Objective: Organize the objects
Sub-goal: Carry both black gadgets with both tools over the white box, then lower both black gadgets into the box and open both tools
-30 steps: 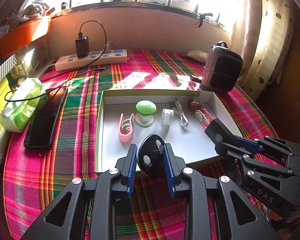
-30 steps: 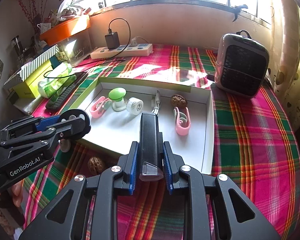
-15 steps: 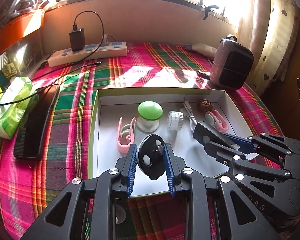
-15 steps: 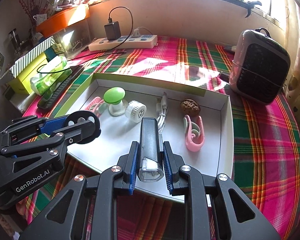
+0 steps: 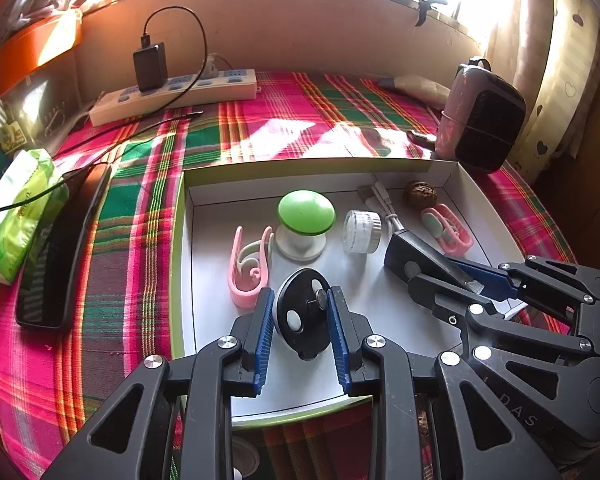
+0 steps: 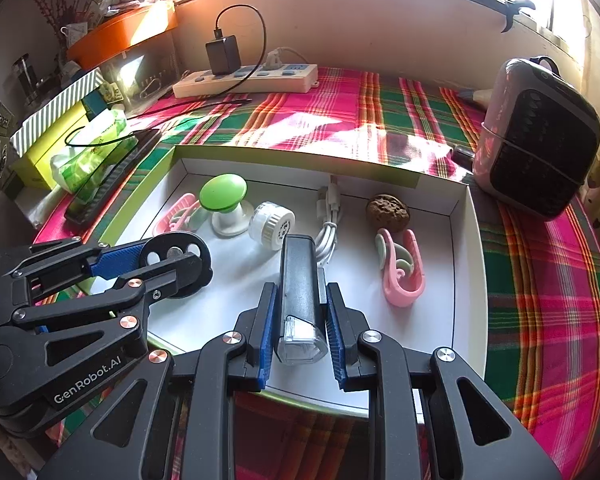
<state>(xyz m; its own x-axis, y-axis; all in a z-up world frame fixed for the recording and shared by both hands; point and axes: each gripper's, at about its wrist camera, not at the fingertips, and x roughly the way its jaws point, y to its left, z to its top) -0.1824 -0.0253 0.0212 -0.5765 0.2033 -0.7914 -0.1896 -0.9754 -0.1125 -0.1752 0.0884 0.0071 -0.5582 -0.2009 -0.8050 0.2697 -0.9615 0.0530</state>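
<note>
Left gripper (image 5: 300, 312): you are holding it over the near part of the tray, its blue pads pressing on both sides of the black disc (image 5: 302, 312).
Black disc: it is sitting upright between your left fingers, a round black piece with a white oval spot and a small metal knob on its face; it is hanging just above the tray floor, near the left pink clip (image 5: 249, 270).
Right gripper (image 6: 300, 308): you are gripping the black lamp (image 6: 302, 300) narrowly, the pads squeezing its long sides.
Black lamp: it is lying lengthwise along your right fingers, clear lens end toward the camera, dark body pointing toward the far wall of the tray.
Tray (image 6: 466, 280): a shallow white box with a green outer rim, lying on the plaid cloth (image 6: 540, 292); both your grippers are reaching in over its near edge.
Inside the tray: a green-capped mushroom piece (image 5: 306, 222), a small white cylinder (image 5: 362, 231) beside it, a coiled white cable (image 6: 328, 220), a walnut (image 6: 387, 210) and the right pink clip (image 6: 402, 272) are lying on the floor.
Around the tray: a power strip (image 5: 172, 96) with a black charger is lying by the wall, a dark phone (image 5: 60, 248) and a green tissue pack (image 5: 16, 216) to the left, a small heater (image 6: 536, 136) to the right.
</note>
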